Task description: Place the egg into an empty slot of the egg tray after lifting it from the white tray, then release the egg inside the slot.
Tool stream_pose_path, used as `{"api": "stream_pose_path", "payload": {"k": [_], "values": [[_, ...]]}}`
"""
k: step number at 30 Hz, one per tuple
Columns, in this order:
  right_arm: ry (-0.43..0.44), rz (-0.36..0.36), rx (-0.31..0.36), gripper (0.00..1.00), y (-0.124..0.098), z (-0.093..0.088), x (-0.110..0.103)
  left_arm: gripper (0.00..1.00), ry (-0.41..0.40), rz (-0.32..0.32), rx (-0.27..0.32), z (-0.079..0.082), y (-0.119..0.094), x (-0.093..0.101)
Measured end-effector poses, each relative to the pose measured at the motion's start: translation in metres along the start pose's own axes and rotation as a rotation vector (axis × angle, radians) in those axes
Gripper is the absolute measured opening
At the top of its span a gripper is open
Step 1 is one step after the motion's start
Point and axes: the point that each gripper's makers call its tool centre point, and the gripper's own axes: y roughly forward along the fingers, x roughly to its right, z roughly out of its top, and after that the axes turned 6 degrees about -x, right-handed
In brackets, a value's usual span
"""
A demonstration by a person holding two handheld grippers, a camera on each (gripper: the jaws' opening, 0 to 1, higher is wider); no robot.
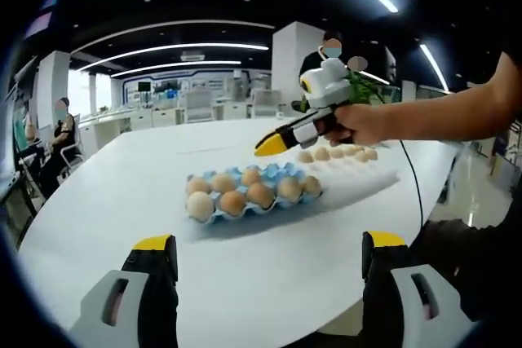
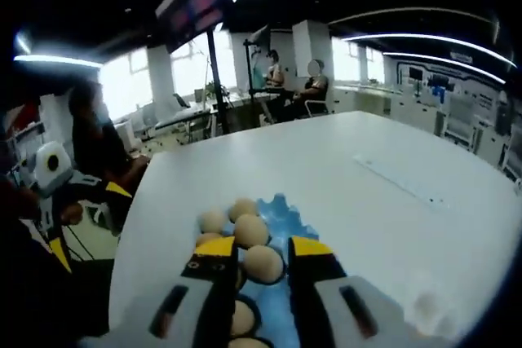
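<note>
The blue egg tray [image 1: 287,202] lies mid-table with several brown eggs [image 1: 232,201] in it. Behind it on the right, the white tray [image 1: 371,175] carries a row of eggs [image 1: 336,153]. A hand holds my right gripper [image 1: 272,145] in the air over the blue tray's far edge. In the right gripper view its jaws stand close together with an egg [image 2: 263,265] between them, above the blue tray [image 2: 281,211]. My left gripper [image 1: 269,244] hovers open near the table's front edge, with nothing between its jaws.
The white table [image 1: 147,177] is wide and bare around the trays. People sit at its far ends [image 1: 61,132] [image 2: 314,87]. The person's arm [image 1: 457,112] reaches in from the right. My left gripper [image 2: 77,201] shows at the left of the right gripper view.
</note>
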Motion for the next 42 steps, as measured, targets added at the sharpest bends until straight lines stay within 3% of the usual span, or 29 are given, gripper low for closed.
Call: {"api": "stream_pose_path", "payload": {"k": [4,11,26,33,37,42], "values": [[-0.006,-0.038,0.037,0.24,-0.027,-0.014,0.010,0.96,0.001,-0.015,-0.012,-0.005,0.004,0.004],[0.010,-0.124,0.072,0.24,-0.087,-0.042,0.035,0.96,0.012,-0.058,0.000,-0.001,0.011,0.020],[0.118,-0.321,-0.003,0.24,-0.207,-0.119,0.082,0.96,0.083,-0.121,-0.038,0.002,0.030,0.040],[0.126,-0.366,-0.076,0.24,-0.223,-0.138,0.100,0.96,0.097,-0.148,-0.048,0.001,0.034,0.045],[0.131,-0.357,-0.119,0.25,-0.219,-0.145,0.107,0.96,0.089,-0.150,-0.048,0.000,0.035,0.044],[0.155,-0.333,-0.238,0.25,-0.205,-0.168,0.114,0.96,0.086,-0.144,-0.050,-0.002,0.034,0.042]]}}
